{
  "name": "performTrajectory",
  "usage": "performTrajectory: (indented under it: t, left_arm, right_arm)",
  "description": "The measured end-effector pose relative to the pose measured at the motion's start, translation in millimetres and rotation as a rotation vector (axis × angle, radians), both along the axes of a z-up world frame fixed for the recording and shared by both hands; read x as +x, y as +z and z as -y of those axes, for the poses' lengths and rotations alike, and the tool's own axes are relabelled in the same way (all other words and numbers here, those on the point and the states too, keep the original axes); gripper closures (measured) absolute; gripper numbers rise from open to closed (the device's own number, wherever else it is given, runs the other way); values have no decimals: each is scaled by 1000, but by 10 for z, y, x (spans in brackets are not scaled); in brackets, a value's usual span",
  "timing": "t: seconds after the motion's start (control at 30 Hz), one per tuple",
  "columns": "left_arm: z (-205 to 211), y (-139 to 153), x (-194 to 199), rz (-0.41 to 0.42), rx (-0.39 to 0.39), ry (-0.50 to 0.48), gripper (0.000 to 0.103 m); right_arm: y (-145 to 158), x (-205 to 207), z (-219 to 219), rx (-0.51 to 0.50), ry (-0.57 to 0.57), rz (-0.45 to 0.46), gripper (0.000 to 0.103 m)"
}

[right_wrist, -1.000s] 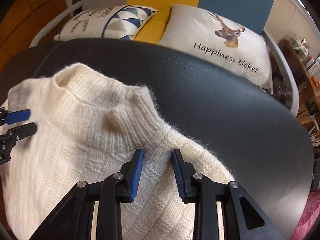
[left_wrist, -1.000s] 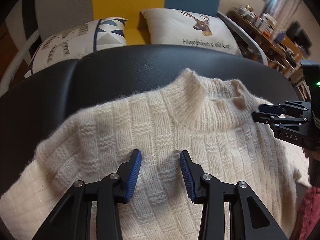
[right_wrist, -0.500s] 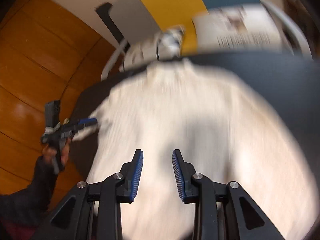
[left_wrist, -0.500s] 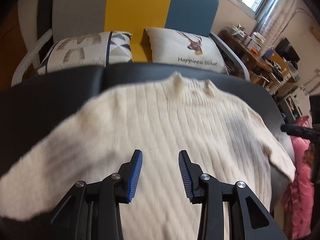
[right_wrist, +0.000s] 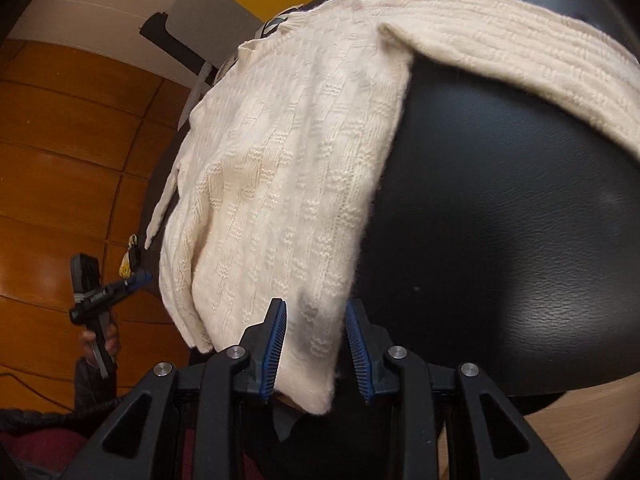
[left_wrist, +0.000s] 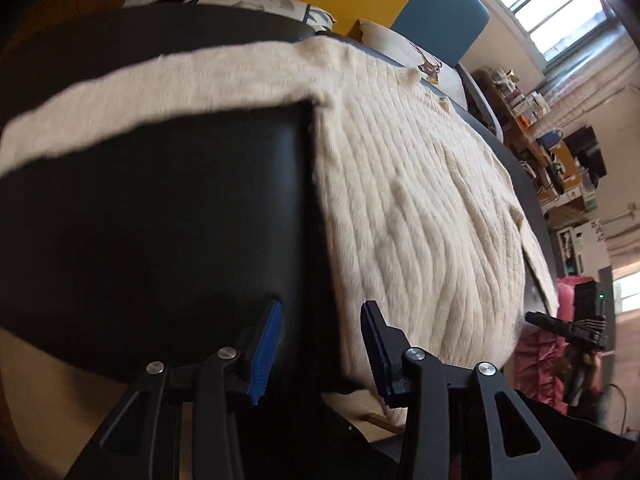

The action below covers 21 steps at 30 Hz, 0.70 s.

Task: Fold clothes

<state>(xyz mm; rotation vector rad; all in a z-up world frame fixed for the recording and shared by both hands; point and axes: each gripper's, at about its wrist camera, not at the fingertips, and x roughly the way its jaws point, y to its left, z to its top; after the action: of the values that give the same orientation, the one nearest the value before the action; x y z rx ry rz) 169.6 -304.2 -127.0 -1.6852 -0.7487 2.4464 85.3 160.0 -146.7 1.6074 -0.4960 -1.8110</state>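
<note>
Step in hand, as I read it: pick up the bottom hem of the sweater at both corners for the first fold toward the collar. The sweater lies flat, front up, on the black desk, both sleeves stretched straight out from its shoulders.

How to do it well:
- Left of the sweater: your jaws are over bare desk, just off the side edge. Shift them onto the knit at the hem corner before closing.
- Right corner of the sweater: take a deep bite. The knit looks thick and stretchy, and a shallow pinch would likely slip.
- Catch both layers at each corner, lift both corners together and keep the hem taut, or the body will sag in the middle.
- Leave the left sleeve and right sleeve flat.

Gripper state:
- Left hand-held gripper: jaws apart and just been opening; nothing between them but desk; not touching the sweater.
- Right hand-held gripper: jaws partly apart, straddling the right hem corner; the pads do not press it yet, so nothing is held.
</note>
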Motion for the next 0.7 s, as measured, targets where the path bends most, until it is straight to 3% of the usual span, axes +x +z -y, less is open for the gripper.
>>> performTrajectory:
  t: [0.17, 0.4, 0.43, 0.47, 0.53, 0.57, 0.67, 0.7]
  left_arm:
    - [-91, -129, 133, -38, 86, -10, 55]
    - [-274, -332, 32, -73, 213, -40, 53]
    - [-331, -356, 23, -70, 230, -55, 53]
    - [-382, -370, 10, -64, 240, -72, 54]
    - [-493, -373, -23, -55, 219, -104, 62]
    - [-549, -374, -40, -50, 205, -120, 73]
    - [-624, -285, -80, -59, 159, -127, 89]
    - [-601, -202, -86, -78, 167, -117, 90]
  right_arm:
    - [-147, -34, 150, 4, -16, -4, 71]
    - [-199, -38, 203, -9, -67, 14, 70]
    - [-189, -37, 225, 2, -64, 5, 71]
    - [-180, -34, 245, 27, -60, -10, 79]
    - [-168, -28, 290, 64, -47, -37, 91]
    - [-165, -23, 314, 75, -38, -49, 94]
    - [-64, -27, 401, 121, -8, -101, 96]
    - [-4, -39, 410, 123, -4, -118, 96]
